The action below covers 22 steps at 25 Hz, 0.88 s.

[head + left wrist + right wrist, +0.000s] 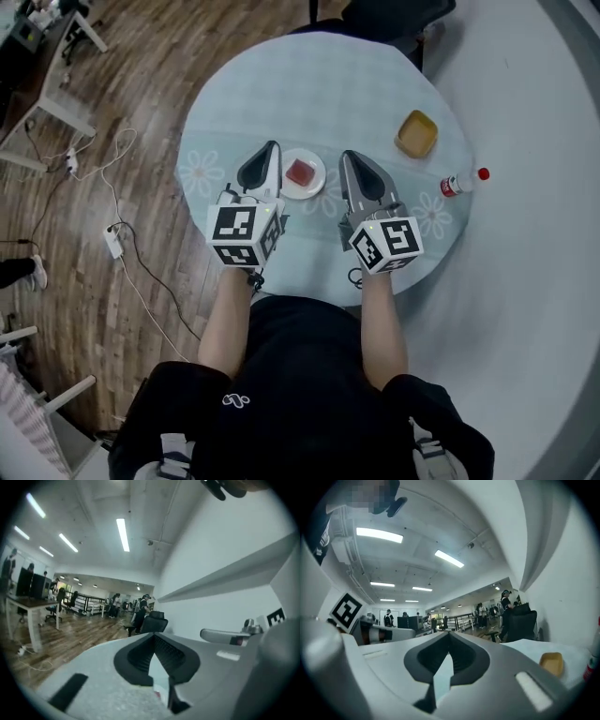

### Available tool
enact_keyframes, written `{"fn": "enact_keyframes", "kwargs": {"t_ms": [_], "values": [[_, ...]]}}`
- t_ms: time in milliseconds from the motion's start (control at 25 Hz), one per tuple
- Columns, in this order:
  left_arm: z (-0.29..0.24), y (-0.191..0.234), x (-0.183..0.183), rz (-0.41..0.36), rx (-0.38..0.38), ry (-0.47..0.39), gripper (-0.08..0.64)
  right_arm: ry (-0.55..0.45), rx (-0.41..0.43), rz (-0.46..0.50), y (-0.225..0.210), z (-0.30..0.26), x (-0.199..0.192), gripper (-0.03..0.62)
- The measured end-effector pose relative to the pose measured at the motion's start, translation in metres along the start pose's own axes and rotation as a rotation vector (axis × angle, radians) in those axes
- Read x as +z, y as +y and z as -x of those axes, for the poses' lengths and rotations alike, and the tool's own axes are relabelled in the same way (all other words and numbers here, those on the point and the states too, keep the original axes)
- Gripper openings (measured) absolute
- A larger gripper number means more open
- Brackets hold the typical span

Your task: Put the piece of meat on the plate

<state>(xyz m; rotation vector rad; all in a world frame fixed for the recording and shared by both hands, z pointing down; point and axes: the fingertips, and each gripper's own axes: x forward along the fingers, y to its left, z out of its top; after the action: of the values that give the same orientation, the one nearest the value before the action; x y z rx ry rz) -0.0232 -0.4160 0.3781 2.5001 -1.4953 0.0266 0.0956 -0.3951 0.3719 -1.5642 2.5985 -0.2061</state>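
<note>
A red piece of meat (300, 172) lies on a small white plate (319, 186) on the round table (309, 84). My left gripper (272, 145) is held above the table just left of the plate, its jaws meeting at the tip with nothing between them. On the plate's right side my right gripper (345, 155) is also shut and empty. Both point away from me, roughly level. In the left gripper view the left gripper (153, 634) looks out over the table into the room. The right gripper (450, 633) does the same in its own view.
A yellow bowl-like item (416, 133) (552, 663) sits at the table's right, and a red-capped bottle (463, 182) lies near the right edge. A dark chair (394, 19) stands beyond the table. Cables and a power strip (112, 239) lie on the wooden floor at left.
</note>
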Motion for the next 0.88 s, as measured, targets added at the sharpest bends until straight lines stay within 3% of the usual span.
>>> {"fn": "enact_keyframes", "kwargs": {"t_ms": [120,240,560,880], "values": [[0.013,-0.002,0.007,-0.101,0.073,-0.012,-0.005,-0.075,0.003,-0.052,0.000,-0.001,0.014,0.006],[0.018,-0.004,0.010,-0.127,0.111,-0.026,-0.005,0.004,0.007,-0.005,0.003,-0.004,0.008,0.008],[0.014,-0.021,0.012,-0.142,0.092,-0.024,-0.005,-0.001,-0.004,-0.007,-0.007,0.006,0.026,0.008],[0.010,-0.030,0.003,-0.154,0.078,0.020,-0.005,0.000,-0.022,-0.062,-0.023,0.014,0.017,0.008]]}}
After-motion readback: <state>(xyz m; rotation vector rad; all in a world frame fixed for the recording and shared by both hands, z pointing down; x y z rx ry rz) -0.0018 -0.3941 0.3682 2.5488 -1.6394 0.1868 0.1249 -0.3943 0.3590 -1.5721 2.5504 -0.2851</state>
